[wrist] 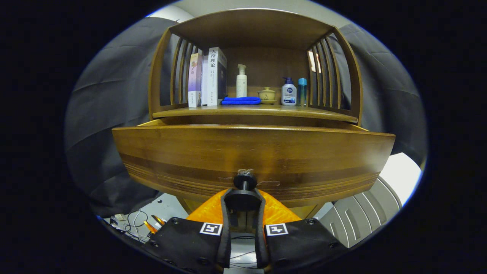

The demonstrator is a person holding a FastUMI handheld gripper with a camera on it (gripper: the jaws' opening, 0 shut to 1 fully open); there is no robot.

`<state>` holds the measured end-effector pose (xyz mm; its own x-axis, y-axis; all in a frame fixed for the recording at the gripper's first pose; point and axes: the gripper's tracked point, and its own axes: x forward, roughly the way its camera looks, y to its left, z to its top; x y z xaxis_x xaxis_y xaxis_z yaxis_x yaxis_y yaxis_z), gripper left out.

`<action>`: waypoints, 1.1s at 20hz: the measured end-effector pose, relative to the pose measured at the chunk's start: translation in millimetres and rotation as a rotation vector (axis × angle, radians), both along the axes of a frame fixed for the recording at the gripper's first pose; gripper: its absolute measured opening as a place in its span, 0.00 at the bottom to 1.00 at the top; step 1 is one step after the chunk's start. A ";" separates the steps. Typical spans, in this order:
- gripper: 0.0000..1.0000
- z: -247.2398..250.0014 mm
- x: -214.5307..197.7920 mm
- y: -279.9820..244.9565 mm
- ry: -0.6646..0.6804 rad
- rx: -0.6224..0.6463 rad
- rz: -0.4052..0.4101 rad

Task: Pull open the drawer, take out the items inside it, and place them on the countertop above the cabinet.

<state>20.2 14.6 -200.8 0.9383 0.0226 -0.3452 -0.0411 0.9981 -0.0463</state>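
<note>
Clamping the drawer's knob between their fingers, the tongs face the drawer front squarely, its travel running straight back toward them.

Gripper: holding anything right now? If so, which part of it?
Yes. The gripper is shut on the drawer knob, one of its fingers on each side of the round black knob at the middle of the drawer front.

The white book on the shelf bears the spine title 人格理论. Two square black-and-white coded markers sit on the gripper, whose fingers clasp the drawer knob. Other print is too small to read.
</note>
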 end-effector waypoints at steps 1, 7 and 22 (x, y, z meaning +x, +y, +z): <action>0.28 -2.8 -4.4 0.2 0.005 -0.004 0.005; 0.28 -1.3 -9.5 1.2 -0.016 0.000 0.004; 0.98 135.0 5.3 13.8 -0.325 -0.037 0.095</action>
<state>25.5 28.4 -65.8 0.9937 0.1079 -0.0308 -0.1107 0.9879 -0.1088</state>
